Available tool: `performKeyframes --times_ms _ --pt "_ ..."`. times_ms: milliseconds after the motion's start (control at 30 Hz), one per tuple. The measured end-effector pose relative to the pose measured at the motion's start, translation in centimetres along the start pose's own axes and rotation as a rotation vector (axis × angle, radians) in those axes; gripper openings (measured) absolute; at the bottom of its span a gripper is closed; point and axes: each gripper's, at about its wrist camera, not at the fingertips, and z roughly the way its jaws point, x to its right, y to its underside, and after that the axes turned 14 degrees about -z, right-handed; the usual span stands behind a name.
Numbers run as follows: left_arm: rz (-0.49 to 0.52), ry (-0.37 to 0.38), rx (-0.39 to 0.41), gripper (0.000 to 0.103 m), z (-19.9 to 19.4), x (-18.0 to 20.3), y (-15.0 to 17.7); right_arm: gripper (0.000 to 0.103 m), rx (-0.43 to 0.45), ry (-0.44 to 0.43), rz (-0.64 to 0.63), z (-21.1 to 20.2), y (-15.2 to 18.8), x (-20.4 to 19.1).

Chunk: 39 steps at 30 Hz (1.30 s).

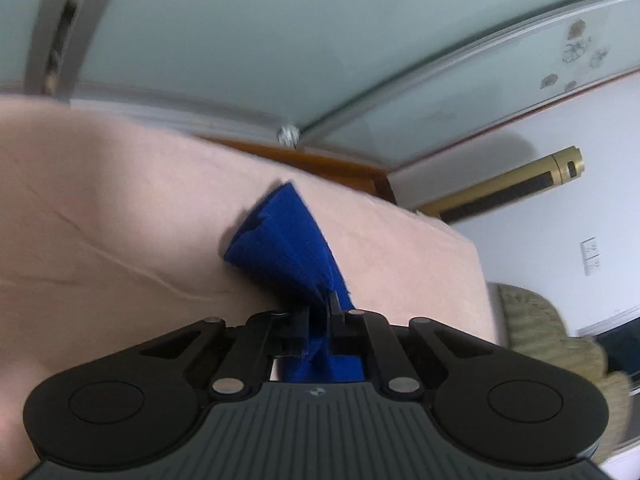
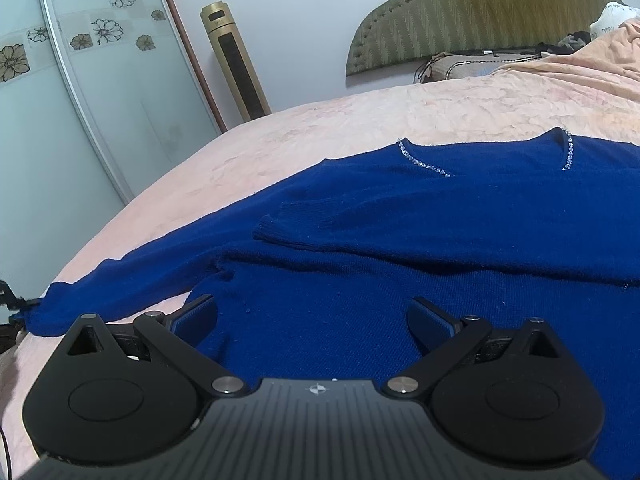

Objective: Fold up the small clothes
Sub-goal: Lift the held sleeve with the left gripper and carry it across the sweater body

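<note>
A blue knit sweater [image 2: 400, 240] with a beaded neckline [image 2: 424, 164] lies spread on a pink bedspread [image 2: 320, 128]. One sleeve [image 2: 380, 224] is folded across its chest; the other sleeve [image 2: 120, 280] stretches out to the left. My left gripper [image 1: 320, 300] is shut on that sleeve's cuff [image 1: 288, 240] and holds it just above the bed. The left gripper also shows at the left edge of the right wrist view [image 2: 8, 300]. My right gripper [image 2: 312, 316] is open, low over the sweater's lower body, with nothing between its fingers.
A green padded headboard [image 2: 480, 12] and pillows [image 2: 452, 66] are at the far end of the bed. A gold tower fan [image 2: 236, 60] stands by the wall. A frosted sliding wardrobe door with flower prints [image 2: 100, 80] is on the left.
</note>
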Motion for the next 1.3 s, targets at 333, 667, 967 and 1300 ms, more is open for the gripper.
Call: performKeyframes --times_ms 333,667,967,1300 --pt "0.456 -0.017 0.432 0.006 -4.4 12.0 5.3 0.103 0.081 0.055 0.057 -4.0 -0.3 2.1" --pt "0.981 0.486 0.019 0.005 -9.0 22.7 28.9 0.103 0.191 0.293 0.286 -11.7 2.5 10.4" --pt "1.302 0.368 -0.372 0.011 -6.1 17.9 45.0 0.103 0.215 0.415 0.341 -15.4 5.3 13.9" --pt "1.358 -0.289 0.304 0.09 4.1 15.5 25.1 0.103 0.181 0.355 0.376 -13.7 6.7 14.5"
